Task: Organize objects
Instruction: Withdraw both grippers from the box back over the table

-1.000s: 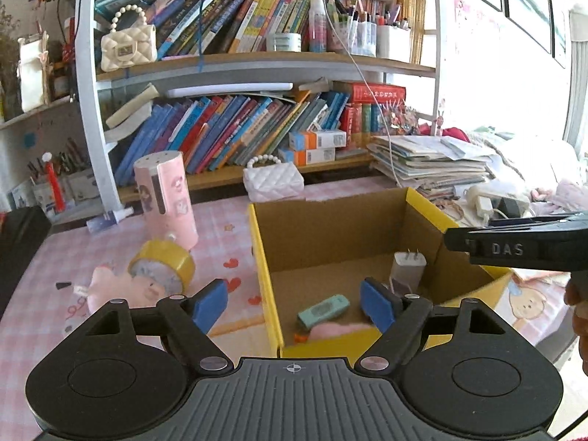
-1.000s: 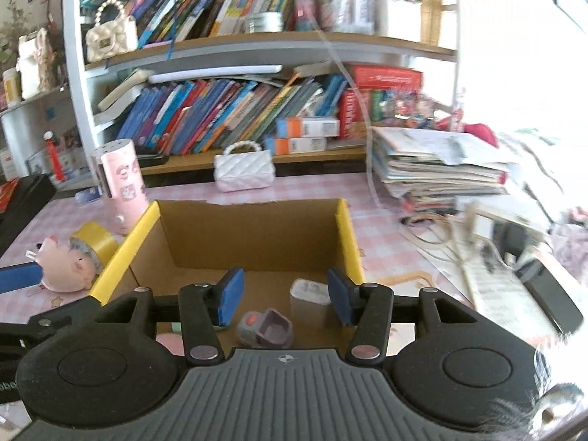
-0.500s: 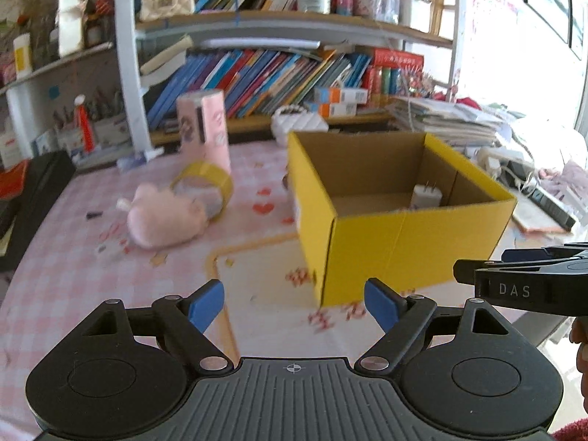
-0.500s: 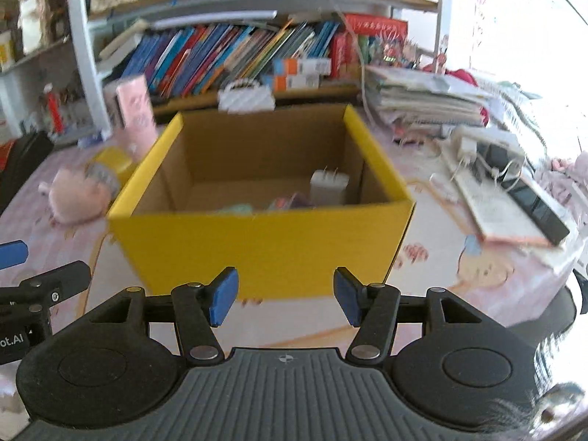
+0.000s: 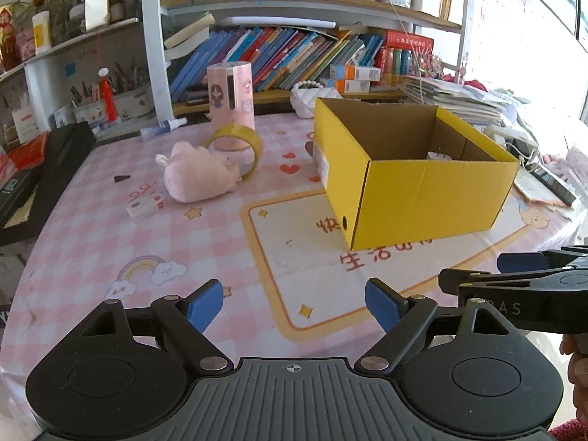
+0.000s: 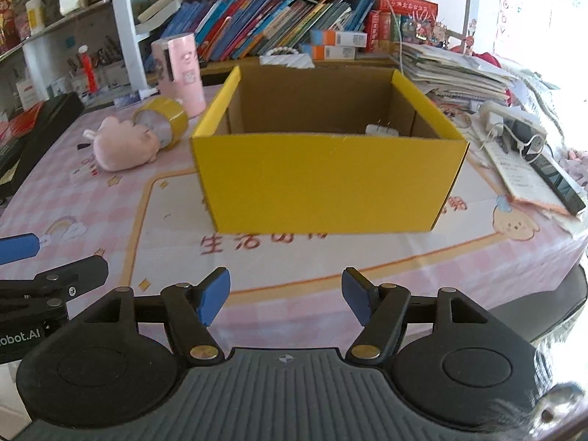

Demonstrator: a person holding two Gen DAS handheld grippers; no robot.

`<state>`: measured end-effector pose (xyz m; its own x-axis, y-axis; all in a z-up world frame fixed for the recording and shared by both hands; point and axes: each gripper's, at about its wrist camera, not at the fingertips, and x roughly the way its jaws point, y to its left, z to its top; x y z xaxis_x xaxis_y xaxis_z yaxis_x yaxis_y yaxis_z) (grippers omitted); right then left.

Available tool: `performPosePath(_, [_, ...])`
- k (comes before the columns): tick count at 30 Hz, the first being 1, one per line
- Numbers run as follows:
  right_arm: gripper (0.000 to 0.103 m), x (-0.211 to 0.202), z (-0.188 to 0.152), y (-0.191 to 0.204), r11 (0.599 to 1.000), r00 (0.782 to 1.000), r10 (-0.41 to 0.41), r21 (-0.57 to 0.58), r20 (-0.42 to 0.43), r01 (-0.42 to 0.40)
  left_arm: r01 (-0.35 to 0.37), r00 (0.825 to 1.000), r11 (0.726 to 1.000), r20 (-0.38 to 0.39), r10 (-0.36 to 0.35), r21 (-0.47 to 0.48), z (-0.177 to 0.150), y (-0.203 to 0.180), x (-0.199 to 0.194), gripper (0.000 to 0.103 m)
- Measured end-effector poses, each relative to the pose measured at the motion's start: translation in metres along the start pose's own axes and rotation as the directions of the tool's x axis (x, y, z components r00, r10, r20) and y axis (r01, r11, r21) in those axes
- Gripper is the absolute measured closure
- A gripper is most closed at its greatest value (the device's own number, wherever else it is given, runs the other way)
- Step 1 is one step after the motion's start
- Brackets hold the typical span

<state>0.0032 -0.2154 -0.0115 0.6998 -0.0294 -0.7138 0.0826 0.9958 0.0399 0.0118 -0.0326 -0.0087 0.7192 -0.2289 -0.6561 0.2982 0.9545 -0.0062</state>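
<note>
Left wrist view: both my hand-held grippers, left [image 5: 294, 303] wide and right [image 6: 286, 301] opening, hold nothing; reaching for the plush toy [image 5: 198, 178] mid-left could knock the leaning tape roll [image 5: 237, 147] rolling.

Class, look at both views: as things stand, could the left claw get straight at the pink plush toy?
Probably yes. The left claw is empty, and only bare tablecloth lies between it and the plush toy; the box sits off to the side.

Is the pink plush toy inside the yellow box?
No, the pink plush toy lies on the tablecloth beside the tape roll, outside the yellow box.
</note>
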Motion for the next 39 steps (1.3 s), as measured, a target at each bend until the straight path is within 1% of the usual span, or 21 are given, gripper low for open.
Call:
performPosePath(4, [0.034, -0.005, -0.008, 0.009, 1.0, 1.0, 0.009, 0.0, -0.008, -0.009, 0.001, 1.0, 1.0, -0.005, -0.001, 0.005, -0.007, 0.005, -0.007, 0.012])
performPosePath(10, [0.032, -0.012, -0.019, 0.025, 1.0, 1.0, 0.024, -0.009, -0.013, -0.024, 0.001, 1.0, 1.0, -0.011, -0.001, 0.004, -0.017, 0.015, -0.017, 0.012])
performPosePath(17, [0.029, -0.019, -0.026, 0.042, 0.998, 0.999, 0.046, -0.029, -0.015, -0.047, -0.019, 1.0, 1.0, -0.021, 0.018, -0.01, -0.027, 0.028, -0.027, 0.012])
performPosePath(23, [0.028, -0.023, -0.029, 0.057, 0.996, 0.997, 0.07, -0.049, -0.013, -0.07, -0.04, 0.999, 0.999, -0.015, 0.04, -0.027, -0.033, 0.04, -0.036, 0.012])
performPosePath(27, [0.025, -0.024, -0.029, 0.066, 0.995, 0.996, 0.085, -0.06, -0.011, -0.085, -0.059, 0.998, 0.997, -0.013, 0.058, -0.043, -0.037, 0.048, -0.041, 0.012])
performPosePath(39, [0.024, -0.025, -0.027, 0.094, 0.987, 0.992, 0.126, -0.102, 0.005, -0.124, -0.102, 0.995, 0.992, 0.006, 0.102, -0.073, -0.042, 0.072, -0.053, 0.012])
